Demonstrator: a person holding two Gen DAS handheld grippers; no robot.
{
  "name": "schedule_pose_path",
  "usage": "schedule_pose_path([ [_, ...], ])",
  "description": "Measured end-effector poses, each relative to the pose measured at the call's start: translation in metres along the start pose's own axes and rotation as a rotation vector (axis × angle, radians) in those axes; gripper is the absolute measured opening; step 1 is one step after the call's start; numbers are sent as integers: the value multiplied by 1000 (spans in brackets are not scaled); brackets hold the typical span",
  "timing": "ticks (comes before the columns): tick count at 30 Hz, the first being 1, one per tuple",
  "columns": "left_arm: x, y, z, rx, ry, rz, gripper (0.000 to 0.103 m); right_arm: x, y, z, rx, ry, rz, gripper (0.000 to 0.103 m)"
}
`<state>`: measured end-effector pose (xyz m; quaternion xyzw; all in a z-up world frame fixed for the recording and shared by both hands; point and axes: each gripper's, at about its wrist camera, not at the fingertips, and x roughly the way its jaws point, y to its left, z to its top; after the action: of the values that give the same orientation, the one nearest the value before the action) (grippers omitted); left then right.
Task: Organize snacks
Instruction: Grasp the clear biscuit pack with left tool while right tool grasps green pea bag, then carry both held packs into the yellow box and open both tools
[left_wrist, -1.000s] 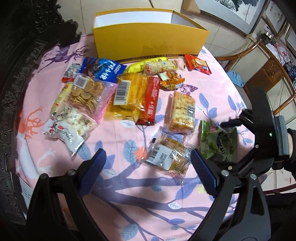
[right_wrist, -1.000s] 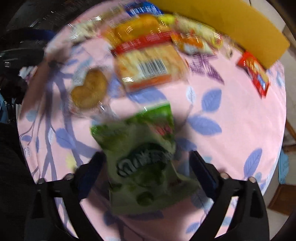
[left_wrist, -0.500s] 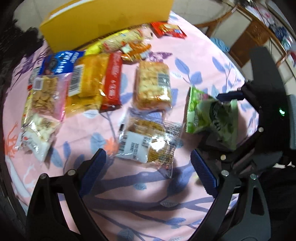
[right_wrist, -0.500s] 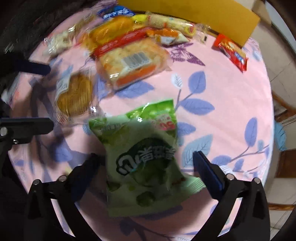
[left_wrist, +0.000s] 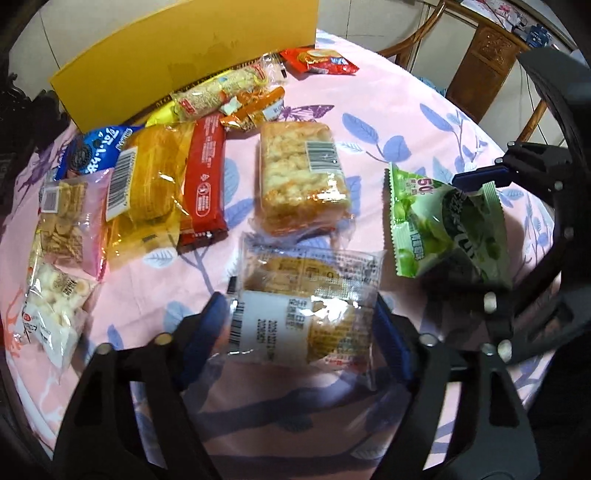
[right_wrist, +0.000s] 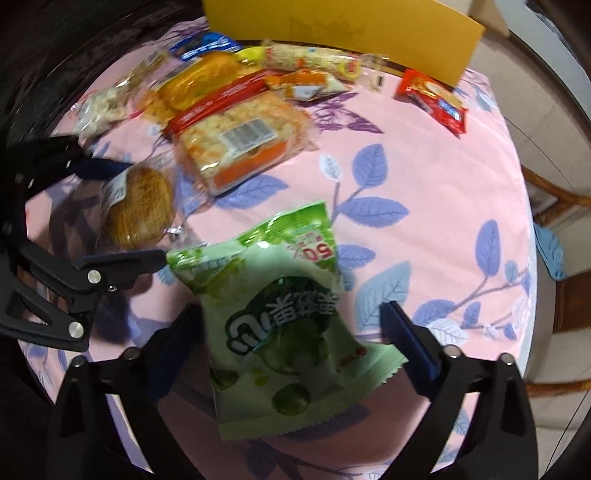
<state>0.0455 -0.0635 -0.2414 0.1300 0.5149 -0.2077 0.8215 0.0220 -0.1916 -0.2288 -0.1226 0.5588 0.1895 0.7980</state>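
Note:
Several snack packets lie on a pink leaf-print tablecloth (left_wrist: 388, 110). My left gripper (left_wrist: 299, 328) is open, its fingers on either side of a clear packet of round cakes (left_wrist: 306, 306), which also shows in the right wrist view (right_wrist: 138, 206). My right gripper (right_wrist: 291, 332) is open around a green pea-snack bag (right_wrist: 280, 317); that bag also shows in the left wrist view (left_wrist: 443, 225). A yellow box (left_wrist: 177, 59) stands at the far edge.
A rice-cracker packet (left_wrist: 303, 181), a red bar (left_wrist: 203, 177), an orange cake pack (left_wrist: 147, 184), a blue cookie pack (left_wrist: 92, 155) and biscuit bags (left_wrist: 59, 218) lie left and centre. A red packet (right_wrist: 432, 99) lies by the box. Wooden chairs (left_wrist: 484, 62) stand beyond the table.
My left gripper has moved forward and down until its fingers flank the clear cake packet. My right gripper has closed in around the green bag, still open.

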Motion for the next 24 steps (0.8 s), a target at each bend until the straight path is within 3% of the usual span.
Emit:
schedule_pose_path([
  [2, -3, 1, -1, -17, -22, -8, 63, -1, -11, 8, 20, -10, -5, 73],
  [4, -5, -1, -2, -16, -36, -1, 61, -5, -15, 9, 36, -18, -5, 55],
  [8, -17, 2, -2, -65, -63, -9, 59, -9, -18, 12, 63, -31, -7, 48],
  [16, -59, 16, 18, -174, -111, 30, 59, -33, -16, 25, 75, -102, -2, 47],
  [24, -104, 54, 66, -323, -217, 65, 60, -77, -17, 82, 62, -247, -8, 47],
])
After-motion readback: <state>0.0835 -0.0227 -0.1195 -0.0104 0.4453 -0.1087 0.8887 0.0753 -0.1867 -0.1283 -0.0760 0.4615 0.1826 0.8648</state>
